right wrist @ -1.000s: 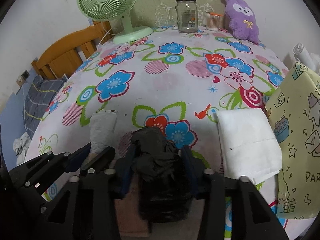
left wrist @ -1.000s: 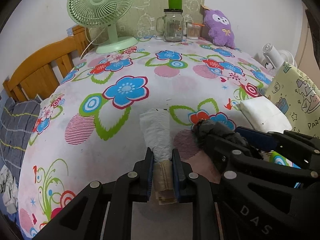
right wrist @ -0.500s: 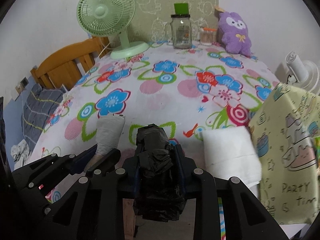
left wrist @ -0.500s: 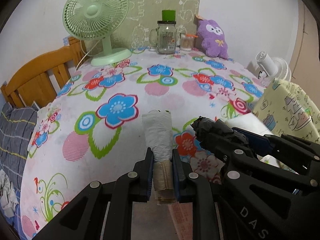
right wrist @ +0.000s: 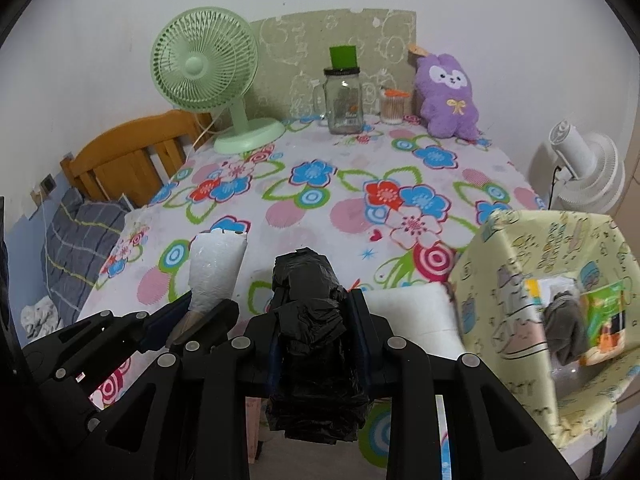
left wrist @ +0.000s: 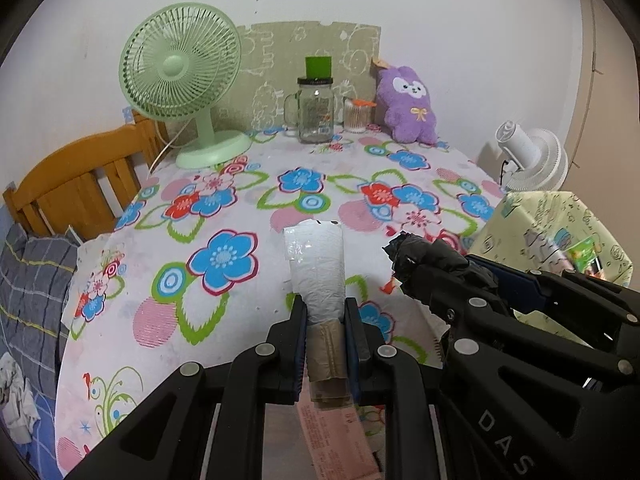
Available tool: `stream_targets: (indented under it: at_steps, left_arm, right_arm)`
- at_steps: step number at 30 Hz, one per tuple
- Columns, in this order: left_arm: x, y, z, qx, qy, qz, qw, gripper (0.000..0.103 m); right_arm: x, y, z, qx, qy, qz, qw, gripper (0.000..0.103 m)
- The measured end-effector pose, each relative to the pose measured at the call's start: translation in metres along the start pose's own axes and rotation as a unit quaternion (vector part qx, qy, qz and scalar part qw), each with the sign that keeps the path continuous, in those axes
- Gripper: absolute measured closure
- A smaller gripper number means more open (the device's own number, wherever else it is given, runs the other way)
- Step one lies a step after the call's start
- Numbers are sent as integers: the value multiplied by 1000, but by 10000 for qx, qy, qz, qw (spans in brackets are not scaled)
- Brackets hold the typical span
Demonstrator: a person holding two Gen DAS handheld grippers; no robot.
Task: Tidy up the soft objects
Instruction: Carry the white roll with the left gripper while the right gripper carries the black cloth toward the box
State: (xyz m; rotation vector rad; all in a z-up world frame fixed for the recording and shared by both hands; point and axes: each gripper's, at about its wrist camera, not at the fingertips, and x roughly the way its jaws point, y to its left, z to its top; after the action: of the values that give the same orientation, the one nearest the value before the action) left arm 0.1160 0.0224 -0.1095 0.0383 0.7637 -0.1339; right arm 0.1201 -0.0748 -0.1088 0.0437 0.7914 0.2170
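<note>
So both claws are loaded: the left gripper [left wrist: 326, 320] is clamped on a white bag roll [left wrist: 316, 264], the right gripper [right wrist: 316, 320] squeezed on a black bag roll [right wrist: 310, 308], both sticking out lengthwise past the fingers, up off the floral table [right wrist: 320, 184]. The yellow fabric bin [right wrist: 520, 280] sits off to the right, nearest the right claw. A folded white cloth [right wrist: 404, 312] lies between; inside the bin there's maybe a sock, hard to tell.

Even soft indoor light, faint shadows, strong fisheye bending, dark vignetted corners, slight blur at edges
</note>
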Motion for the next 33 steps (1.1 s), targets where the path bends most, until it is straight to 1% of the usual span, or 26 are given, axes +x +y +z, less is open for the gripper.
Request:
stream_targets:
  at_steps: [20,33]
  left_arm:
    - [-37,-39,27,211,-412,-108,9989,88]
    - [-45,-71,39,356,-579,-159,9976,88]
  right_arm:
    - [-54,-28,17,122,-475,-261,9985,71]
    - [-77,-57,23,134,-693,-448,9965,71]
